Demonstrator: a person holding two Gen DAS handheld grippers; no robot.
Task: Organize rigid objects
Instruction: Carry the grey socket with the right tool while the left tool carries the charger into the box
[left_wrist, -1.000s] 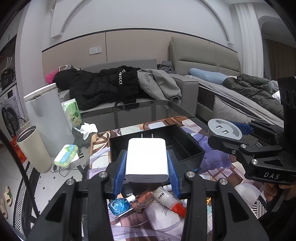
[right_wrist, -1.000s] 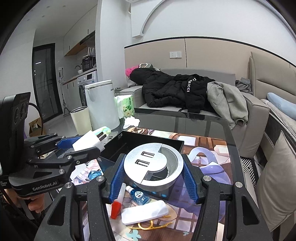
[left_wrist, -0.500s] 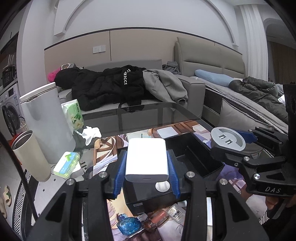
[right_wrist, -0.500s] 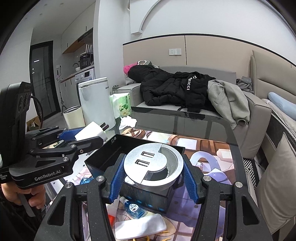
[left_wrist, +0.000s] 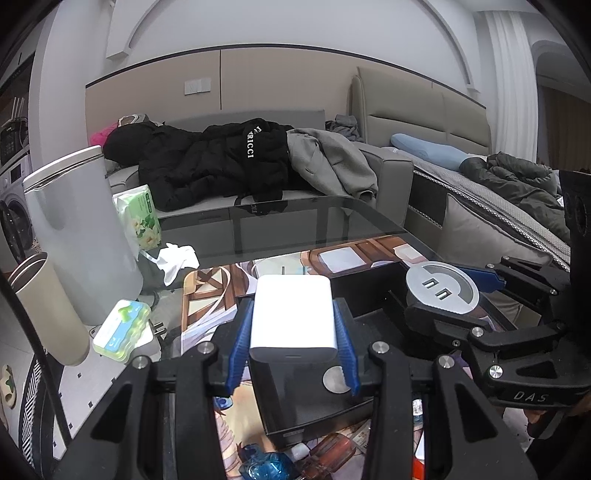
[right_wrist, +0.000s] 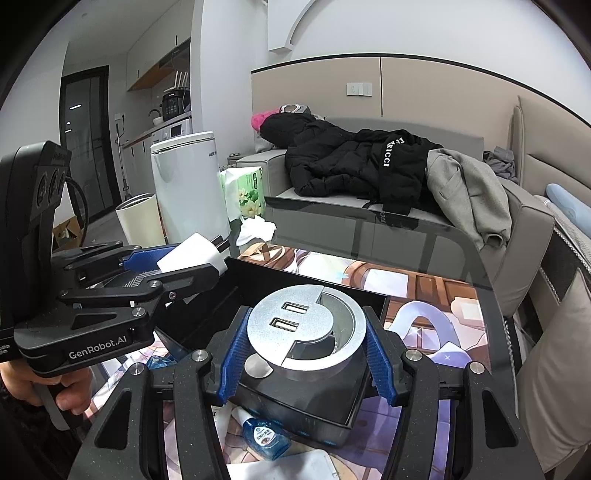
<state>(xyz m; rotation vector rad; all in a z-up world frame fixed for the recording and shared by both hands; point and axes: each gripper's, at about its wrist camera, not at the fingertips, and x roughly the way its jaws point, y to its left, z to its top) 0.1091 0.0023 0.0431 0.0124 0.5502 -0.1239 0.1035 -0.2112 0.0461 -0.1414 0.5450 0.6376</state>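
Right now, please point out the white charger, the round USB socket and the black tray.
white charger (left_wrist: 293, 317), left wrist view, top face.
round USB socket (right_wrist: 308, 326), right wrist view, silver top face.
black tray (right_wrist: 258, 278), right wrist view, far wall.

Two fisheye views, each mounted just behind its own gripper, looking forward and slanting down along the fingers, close over the desk (left_wrist: 332, 221). Left view: right gripper (left_wrist: 454, 291) seen at 3 o'clock. Right view: left gripper (right_wrist: 177, 266) seen at 9 o'clock. Shared by both: black tray (right_wrist: 280, 280), glass desk edge, sofa (left_wrist: 391, 173) at 12 o'clock.
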